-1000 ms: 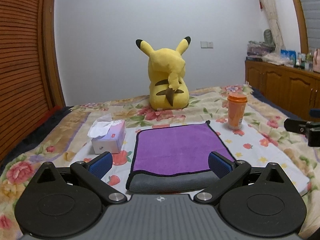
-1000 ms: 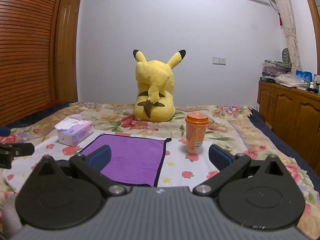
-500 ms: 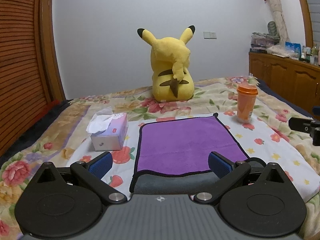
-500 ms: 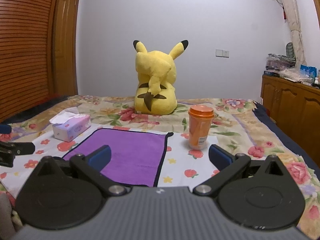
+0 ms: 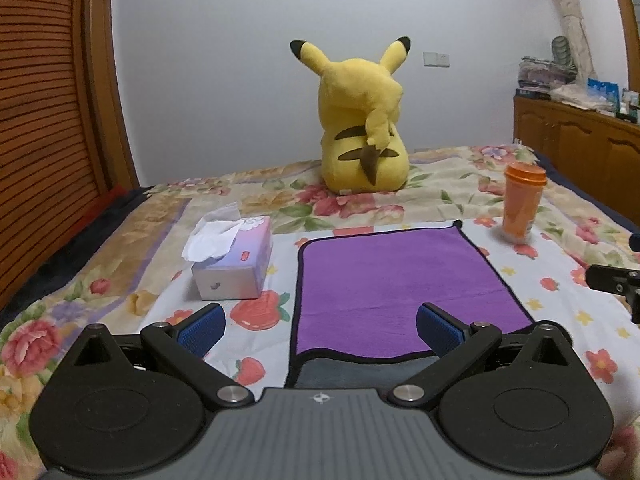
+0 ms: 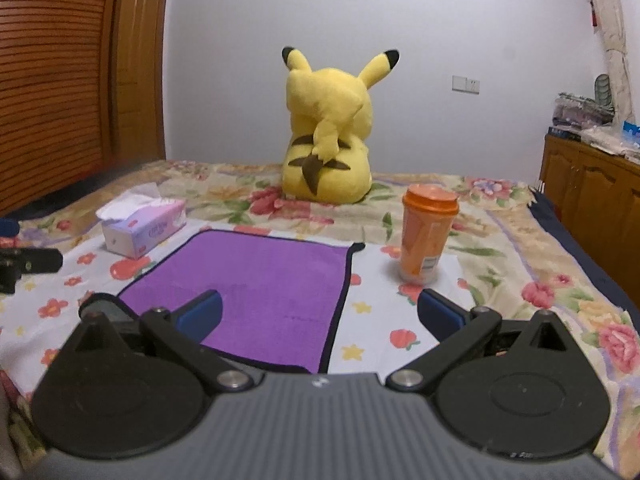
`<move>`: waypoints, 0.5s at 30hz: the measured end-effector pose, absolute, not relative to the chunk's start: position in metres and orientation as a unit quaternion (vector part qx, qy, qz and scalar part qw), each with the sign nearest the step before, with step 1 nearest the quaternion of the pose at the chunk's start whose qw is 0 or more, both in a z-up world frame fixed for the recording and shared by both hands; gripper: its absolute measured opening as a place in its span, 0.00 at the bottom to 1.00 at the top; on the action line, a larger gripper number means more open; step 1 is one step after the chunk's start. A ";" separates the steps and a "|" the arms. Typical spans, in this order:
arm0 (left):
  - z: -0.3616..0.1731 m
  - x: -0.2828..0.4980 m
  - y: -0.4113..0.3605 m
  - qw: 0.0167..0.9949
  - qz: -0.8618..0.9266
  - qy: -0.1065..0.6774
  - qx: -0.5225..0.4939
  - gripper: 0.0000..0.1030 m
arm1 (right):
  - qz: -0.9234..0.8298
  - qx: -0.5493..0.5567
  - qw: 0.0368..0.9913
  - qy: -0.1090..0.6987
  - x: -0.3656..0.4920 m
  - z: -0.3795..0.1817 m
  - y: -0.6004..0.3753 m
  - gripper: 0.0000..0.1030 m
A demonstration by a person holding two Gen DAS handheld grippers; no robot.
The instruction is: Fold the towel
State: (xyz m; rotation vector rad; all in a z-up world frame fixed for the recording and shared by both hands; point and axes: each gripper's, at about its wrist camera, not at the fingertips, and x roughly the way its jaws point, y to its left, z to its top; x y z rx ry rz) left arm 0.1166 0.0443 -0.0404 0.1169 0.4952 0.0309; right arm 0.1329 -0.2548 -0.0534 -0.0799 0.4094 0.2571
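Observation:
A purple towel (image 5: pixel 392 280) with a dark border lies flat on the flowered bedspread; its near edge is turned over and shows grey (image 5: pixel 360 376). My left gripper (image 5: pixel 320 324) is open and empty, just above the towel's near left part. The towel also shows in the right wrist view (image 6: pixel 264 276). My right gripper (image 6: pixel 320 312) is open and empty, over the towel's near right edge. The right gripper's finger shows at the right edge of the left wrist view (image 5: pixel 612 280); the left gripper's finger shows at the left edge of the right wrist view (image 6: pixel 28 262).
A tissue box (image 5: pixel 236 260) stands left of the towel. An orange lidded cup (image 5: pixel 522 204) stands at its far right corner. A yellow plush toy (image 5: pixel 362 128) sits behind. A wooden cabinet (image 5: pixel 580 152) is right of the bed, wooden panelling (image 5: pixel 44 120) to the left.
Both grippers have tilted and moved slightly forward and lower over the bed, so the towel fills more of each view. Both stay open. The towel has not moved.

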 end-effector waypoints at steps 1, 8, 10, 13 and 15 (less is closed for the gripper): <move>-0.042 0.119 0.046 0.967 0.016 0.248 0.058 1.00 | 0.129 -0.039 0.969 0.206 0.135 -0.055 -0.254 1.00; -0.053 0.142 0.061 0.961 0.023 0.269 0.063 1.00 | 0.133 -0.044 0.963 0.229 0.148 -0.063 -0.251 1.00; -0.056 0.147 0.066 0.959 0.024 0.274 0.061 1.00 | 0.135 -0.045 0.962 0.234 0.150 -0.065 -0.250 1.00; -0.060 0.156 0.072 0.956 0.021 0.286 0.057 1.00 | 0.138 -0.049 0.959 0.242 0.154 -0.069 -0.249 1.00; -0.064 0.161 0.077 0.954 0.016 0.296 0.052 1.00 | 0.140 -0.051 0.957 0.247 0.156 -0.071 -0.248 1.00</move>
